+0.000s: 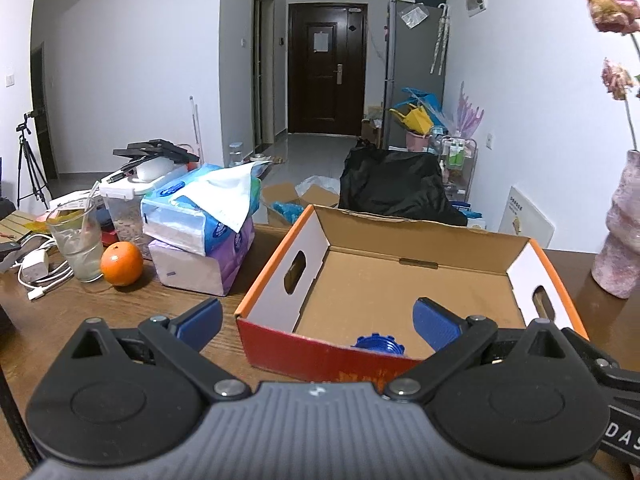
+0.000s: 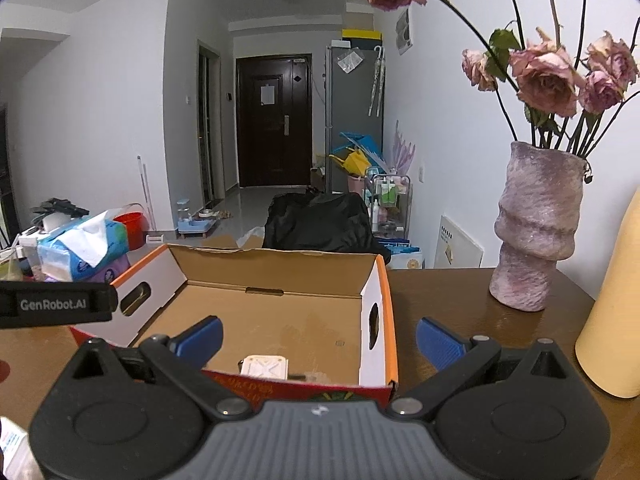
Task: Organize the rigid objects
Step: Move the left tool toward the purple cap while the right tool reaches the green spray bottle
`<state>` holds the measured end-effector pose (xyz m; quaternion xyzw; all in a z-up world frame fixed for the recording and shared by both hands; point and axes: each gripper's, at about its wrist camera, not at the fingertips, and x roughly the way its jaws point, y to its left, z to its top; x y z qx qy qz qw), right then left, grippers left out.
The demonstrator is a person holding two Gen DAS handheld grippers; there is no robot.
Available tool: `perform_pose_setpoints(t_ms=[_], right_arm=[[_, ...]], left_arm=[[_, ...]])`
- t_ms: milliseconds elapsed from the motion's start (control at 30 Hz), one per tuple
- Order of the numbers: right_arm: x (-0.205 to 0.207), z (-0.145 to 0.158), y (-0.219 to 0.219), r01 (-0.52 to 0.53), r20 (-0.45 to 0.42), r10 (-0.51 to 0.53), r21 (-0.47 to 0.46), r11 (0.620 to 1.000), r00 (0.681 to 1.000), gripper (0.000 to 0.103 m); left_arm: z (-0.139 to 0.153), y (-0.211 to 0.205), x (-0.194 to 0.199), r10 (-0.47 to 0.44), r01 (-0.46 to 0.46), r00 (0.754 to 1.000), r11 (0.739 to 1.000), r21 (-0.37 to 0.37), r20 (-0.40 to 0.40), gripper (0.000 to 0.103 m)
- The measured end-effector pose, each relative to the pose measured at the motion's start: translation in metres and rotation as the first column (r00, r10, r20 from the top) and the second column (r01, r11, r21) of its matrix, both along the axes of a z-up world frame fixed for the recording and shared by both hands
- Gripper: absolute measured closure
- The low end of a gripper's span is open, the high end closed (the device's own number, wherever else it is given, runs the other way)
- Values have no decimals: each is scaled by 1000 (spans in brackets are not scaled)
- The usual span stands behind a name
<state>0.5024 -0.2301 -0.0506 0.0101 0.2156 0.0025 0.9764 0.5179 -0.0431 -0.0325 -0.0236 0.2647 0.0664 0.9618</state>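
Note:
An open cardboard box [image 1: 404, 288] with an orange rim and red front stands on the brown wooden table. A blue ridged cap [image 1: 378, 345] peeks over its near wall in the left wrist view. In the right wrist view the same box [image 2: 280, 308] holds a cream square object [image 2: 264, 367] against its near wall. My left gripper [image 1: 320, 322] is open, empty, and straddles the box's front left corner. My right gripper [image 2: 320, 338] is open and empty too, astride the box's right wall. The left gripper's body [image 2: 56, 304] shows at the left of the right wrist view.
Left of the box sit tissue packs [image 1: 204, 232], an orange [image 1: 121, 263], a glass [image 1: 77, 240], a lidded jar and white cables. A pink vase [image 2: 536, 228] of dried roses and a yellow cylinder [image 2: 612, 308] stand right of the box. A black-draped chair [image 1: 394, 184] is behind the table.

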Motion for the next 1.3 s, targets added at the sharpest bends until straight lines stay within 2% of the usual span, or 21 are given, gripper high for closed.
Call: perform_pose_setpoints(t_ms=[733,1300], right_arm=[[-82,3,10,-22,5,22,-39,999,1000,0],[-135,-20,30,-14,-46,12,-42,999,999,0]], left_arm=[[5,22,-94,-22,21,999,999,27,33,0],[-9,45,-145,-24,23,1000,999,23,15,0]])
